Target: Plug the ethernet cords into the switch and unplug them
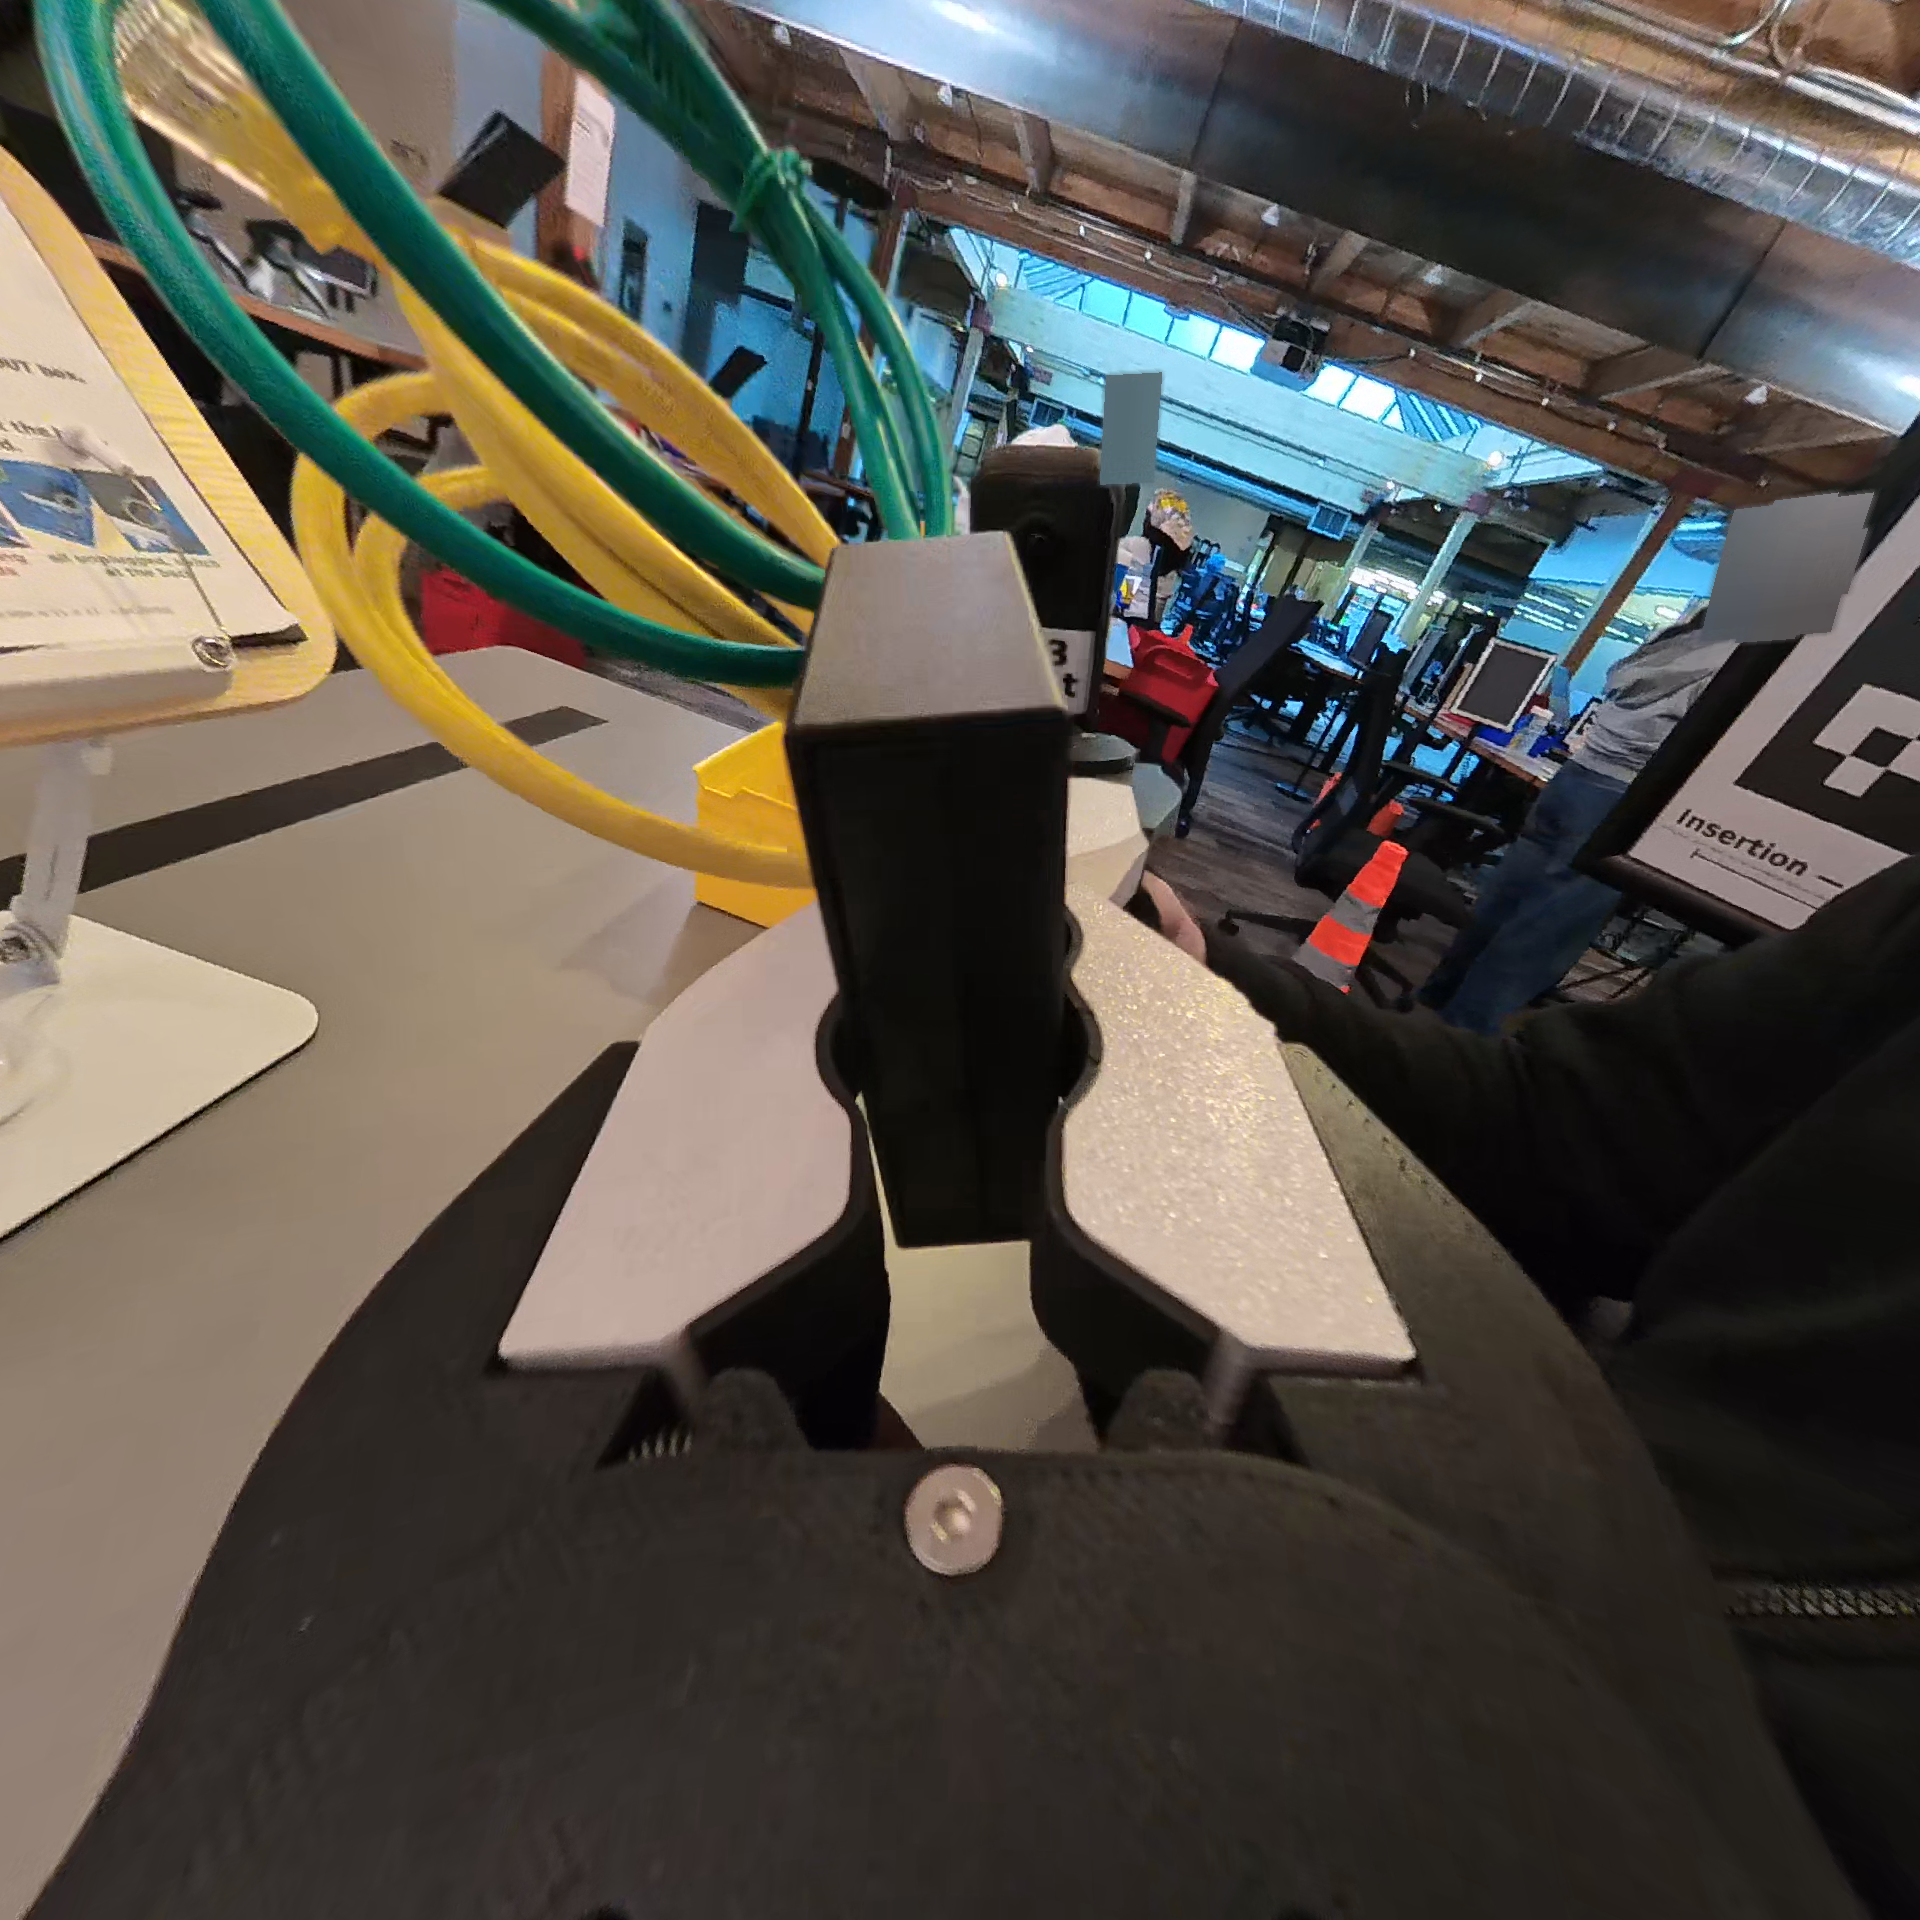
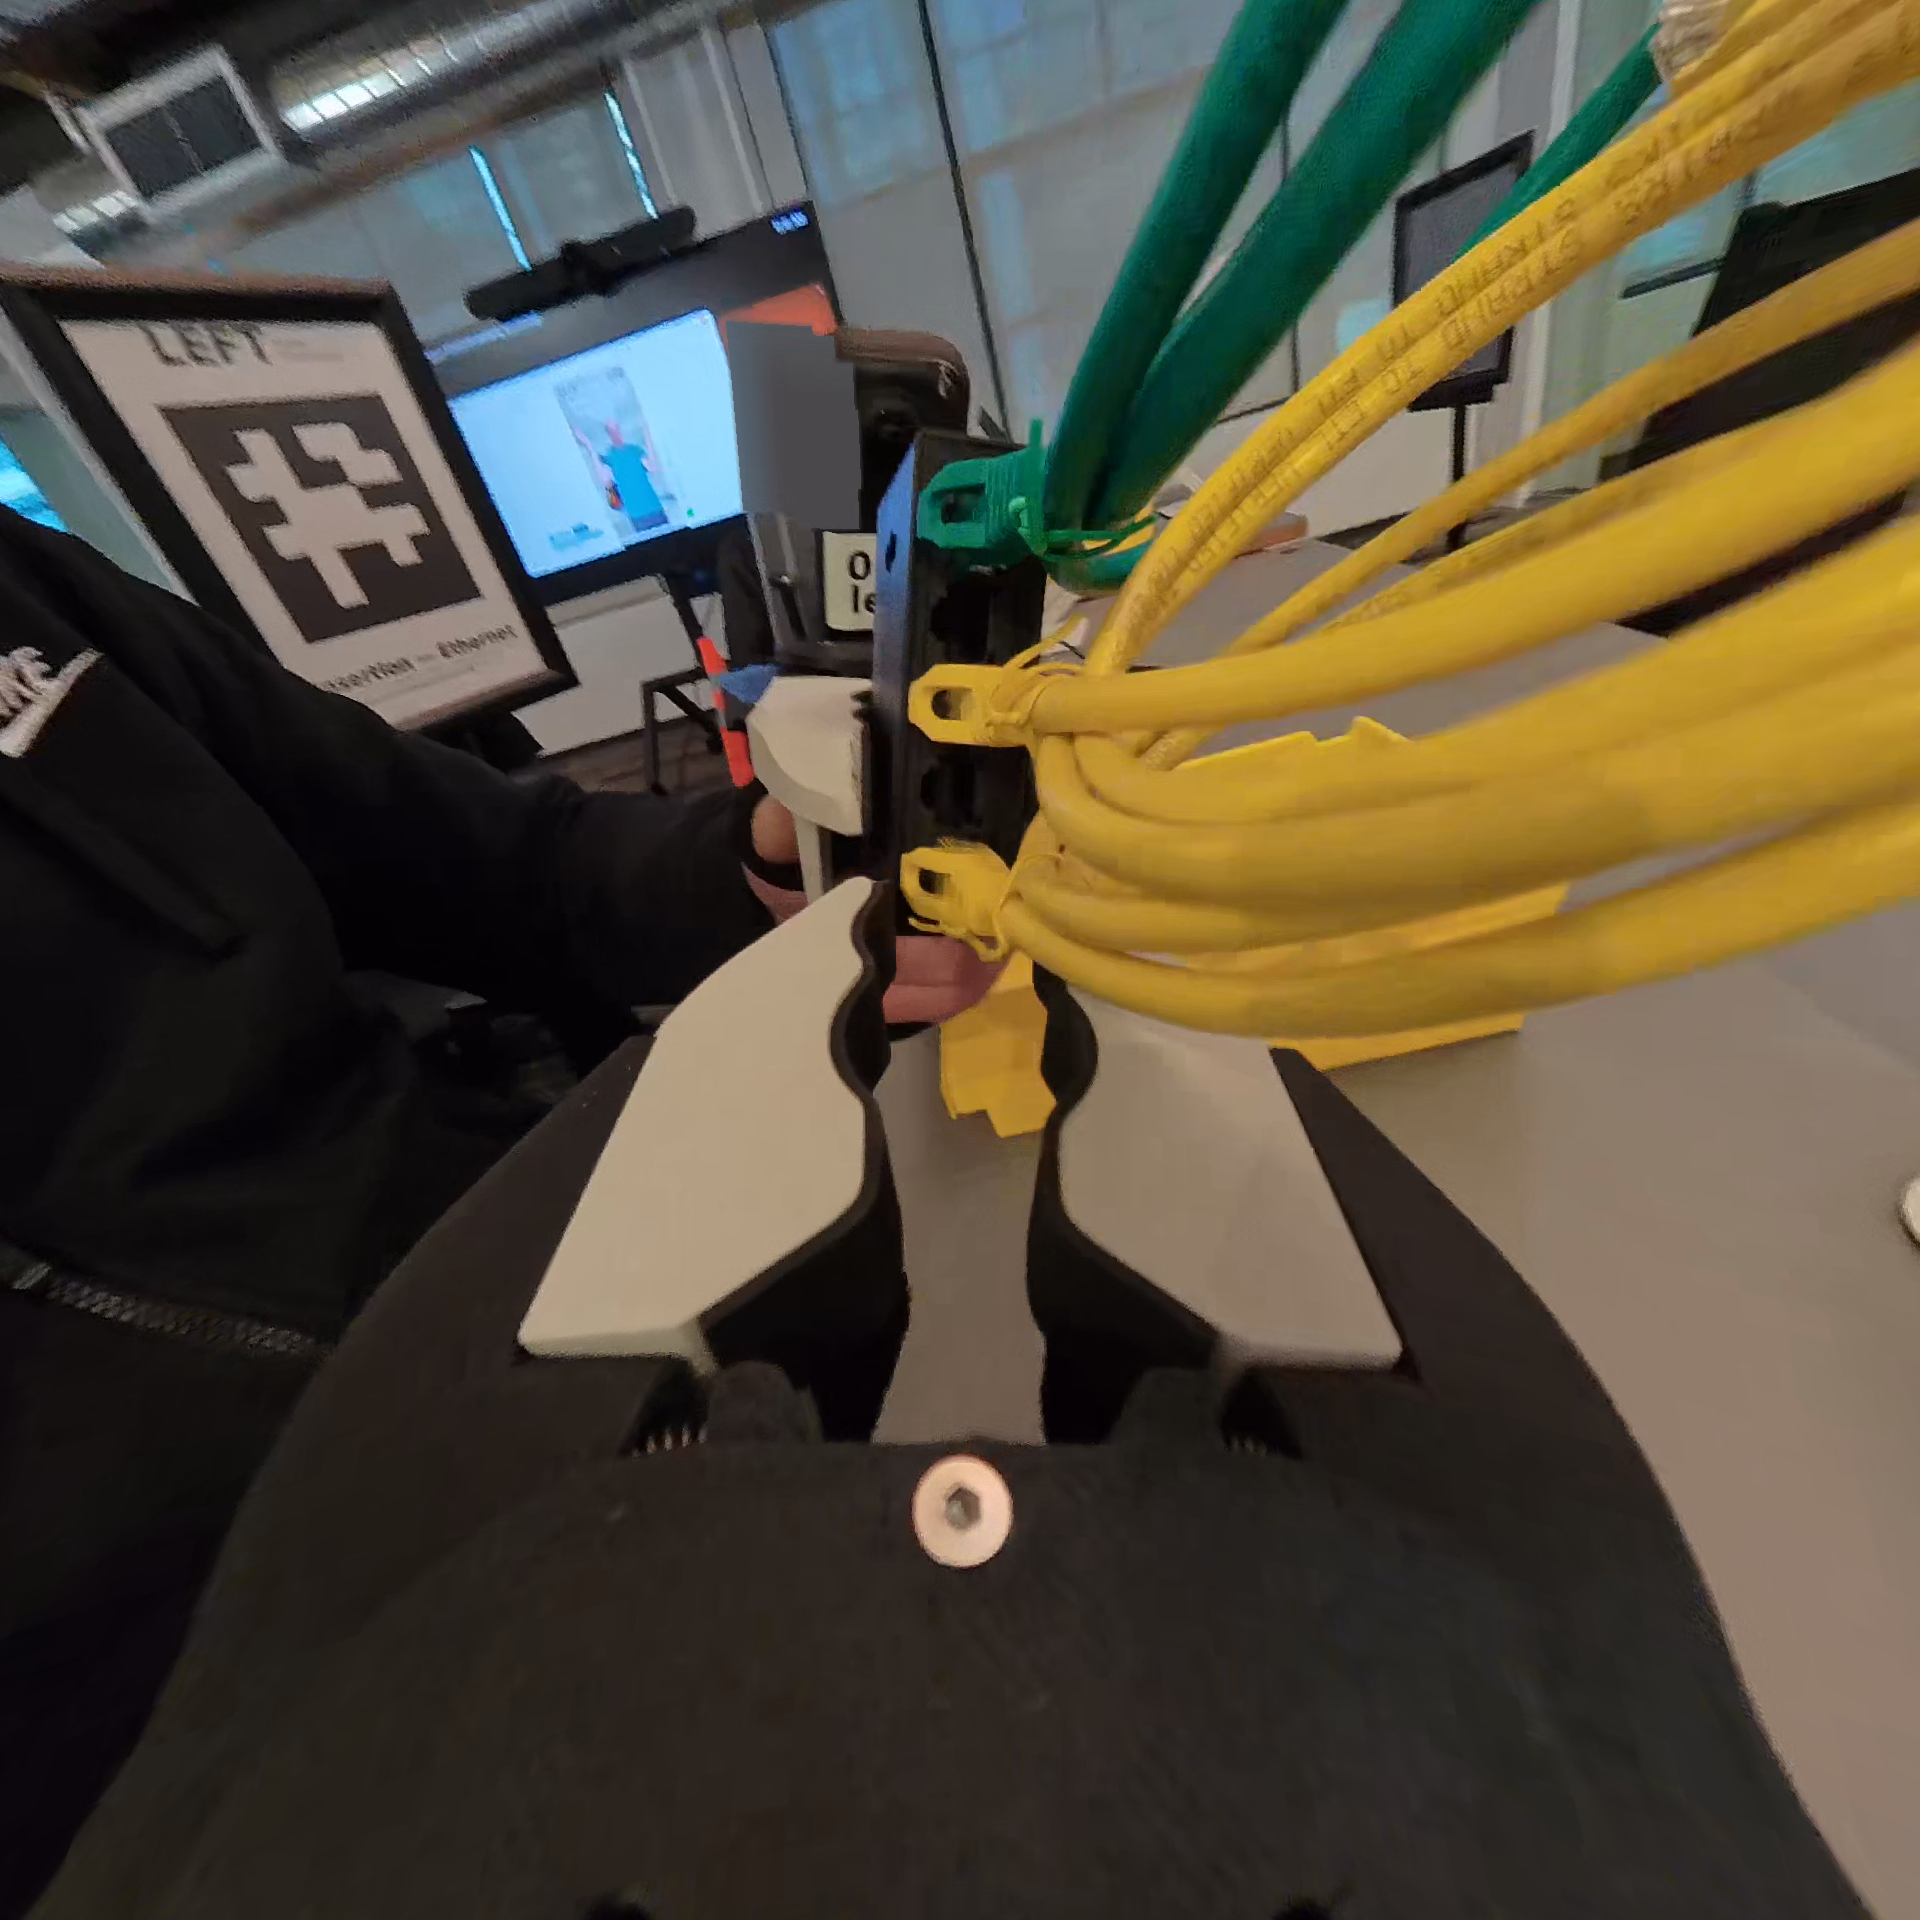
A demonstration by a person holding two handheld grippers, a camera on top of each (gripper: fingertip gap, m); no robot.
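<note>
My left gripper (image 1: 951, 925) is shut on the black switch (image 1: 925, 727) and holds it upright above the grey table (image 1: 364, 935). In the right wrist view the switch (image 2: 956, 623) shows its port side. A green plug (image 2: 971, 499) sits in the top port, a yellow plug (image 2: 951, 704) in the middle, and another yellow plug (image 2: 940, 888) at the bottom. My right gripper (image 2: 961, 945) has its jaws narrowed around the bottom yellow plug. Green cords (image 2: 1195, 260) and yellow cords (image 2: 1455, 644) trail off to the right. The left gripper's white finger (image 2: 810, 748) shows behind the switch.
A yellow plastic holder (image 2: 987, 1060) lies on the table under the cords. A sign on a white stand (image 1: 104, 468) is at the left. A framed marker board (image 2: 312, 499) and a person's dark sleeve (image 2: 208, 883) are close by. A screen (image 2: 603, 447) stands behind. My left and right fingertips are right by each other.
</note>
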